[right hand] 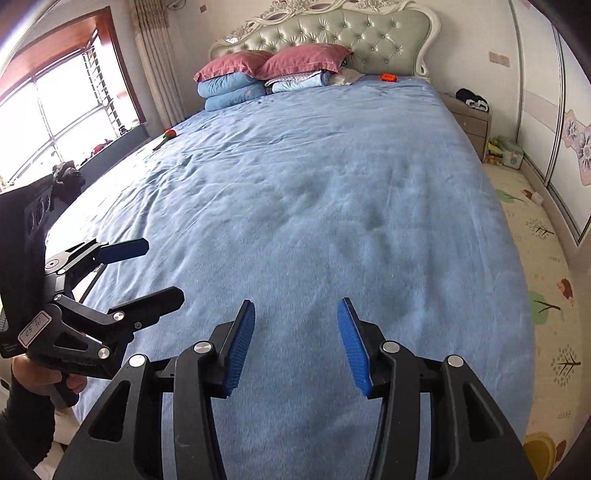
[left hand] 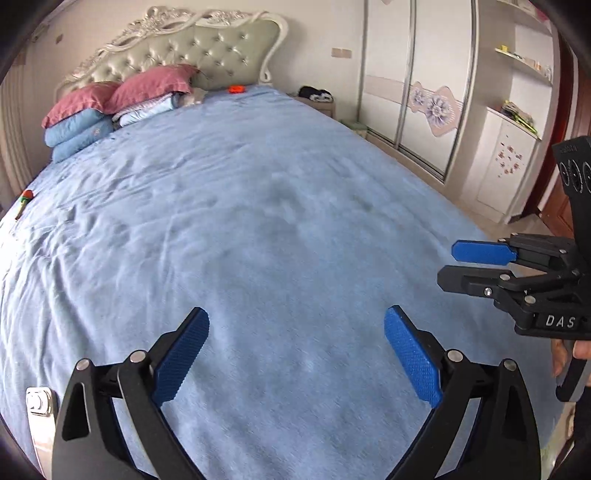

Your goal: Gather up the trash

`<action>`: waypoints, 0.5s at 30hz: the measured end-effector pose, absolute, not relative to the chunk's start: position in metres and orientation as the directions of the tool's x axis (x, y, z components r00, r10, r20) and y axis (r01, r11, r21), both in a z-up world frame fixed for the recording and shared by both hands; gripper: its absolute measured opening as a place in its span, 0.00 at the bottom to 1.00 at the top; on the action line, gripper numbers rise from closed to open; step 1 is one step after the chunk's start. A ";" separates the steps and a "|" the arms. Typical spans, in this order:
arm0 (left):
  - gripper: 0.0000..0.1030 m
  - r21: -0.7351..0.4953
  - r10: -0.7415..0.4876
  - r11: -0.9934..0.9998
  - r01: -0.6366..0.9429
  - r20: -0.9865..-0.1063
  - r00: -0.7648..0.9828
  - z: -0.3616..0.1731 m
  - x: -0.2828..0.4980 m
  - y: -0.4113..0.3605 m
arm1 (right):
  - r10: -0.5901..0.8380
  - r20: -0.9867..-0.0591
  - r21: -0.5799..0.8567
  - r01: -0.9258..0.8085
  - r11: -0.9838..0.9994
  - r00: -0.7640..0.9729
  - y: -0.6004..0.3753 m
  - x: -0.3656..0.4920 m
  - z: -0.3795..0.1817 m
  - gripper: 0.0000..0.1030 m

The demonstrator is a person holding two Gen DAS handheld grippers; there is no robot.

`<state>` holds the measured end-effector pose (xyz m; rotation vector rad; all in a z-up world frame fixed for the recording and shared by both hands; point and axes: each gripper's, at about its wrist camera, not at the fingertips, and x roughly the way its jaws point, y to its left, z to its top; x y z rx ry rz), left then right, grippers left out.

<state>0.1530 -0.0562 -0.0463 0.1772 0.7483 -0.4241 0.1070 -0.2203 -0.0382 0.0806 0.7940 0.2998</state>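
Your left hand-held gripper [left hand: 295, 350] and right hand-held gripper [right hand: 295, 343] hover spread wide, empty, over the bed's [left hand: 258, 221] foot; the orange trash [right hand: 388, 77] lies far off at the head edge, near the pillows [right hand: 306, 61].

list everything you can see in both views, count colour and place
bed sheet: 1, light blue, covers the bed
headboard: 1, pale green tufted, far end
pillows: 2, dusty pink, atop folded blue quilts
orange item: 1, by the headboard
orange-green item: 1, bed's window-side edge
nightstand: 1, grey, right of the bed
play mat: 1, cream, floor
wardrobe: 1, white
left gripper: blue pads, open
right gripper: blue pads, open
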 end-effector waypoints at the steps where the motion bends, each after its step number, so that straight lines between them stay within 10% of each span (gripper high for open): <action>1: 0.96 0.009 -0.300 0.912 0.409 -0.665 0.684 -0.043 0.156 -0.052 | 0.285 -0.677 0.167 -0.236 0.957 0.678 -0.217 0.110 -0.037 0.52; 15: 0.96 0.026 -0.131 0.988 0.151 -0.369 0.920 -0.029 0.161 -0.023 | 0.120 -0.337 0.042 -0.113 0.993 0.934 -0.219 0.099 -0.015 0.88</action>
